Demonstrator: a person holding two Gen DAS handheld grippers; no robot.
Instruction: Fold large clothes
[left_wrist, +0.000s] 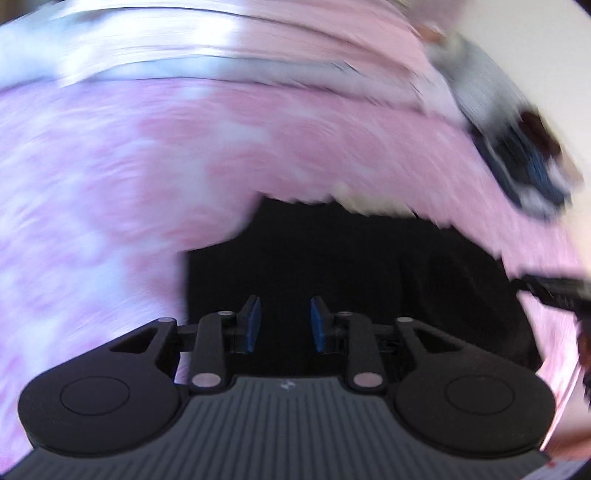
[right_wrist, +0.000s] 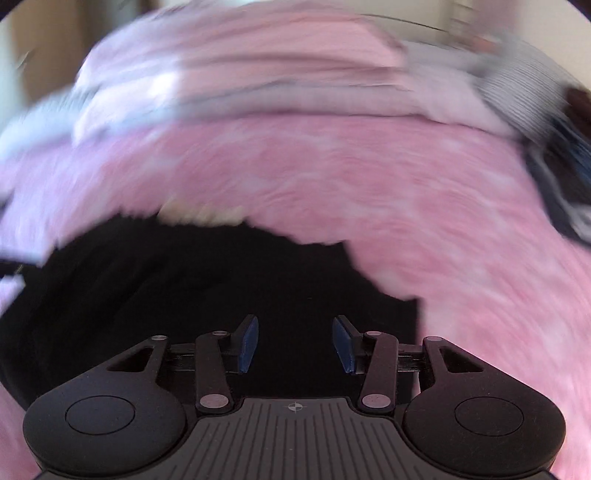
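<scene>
A black garment (left_wrist: 369, 266) lies flat on a pink and white patterned bedspread (left_wrist: 129, 177). In the left wrist view my left gripper (left_wrist: 284, 321) hovers over the garment's near left part, open, nothing between its blue pads. The right wrist view shows the same black garment (right_wrist: 184, 280) on the bedspread (right_wrist: 406, 192), with my right gripper (right_wrist: 295, 345) open above its near right part, holding nothing. A pale tag or label (right_wrist: 207, 214) shows at the garment's far edge. Both views are blurred by motion.
A folded pile of grey, striped and dark blue clothes (left_wrist: 517, 147) lies at the far right of the bed, seen also as a striped and blue stack (right_wrist: 546, 122) in the right view. Pale pink bedding (right_wrist: 240, 66) is bunched along the far side. The other gripper's dark tip (left_wrist: 554, 291) enters at right.
</scene>
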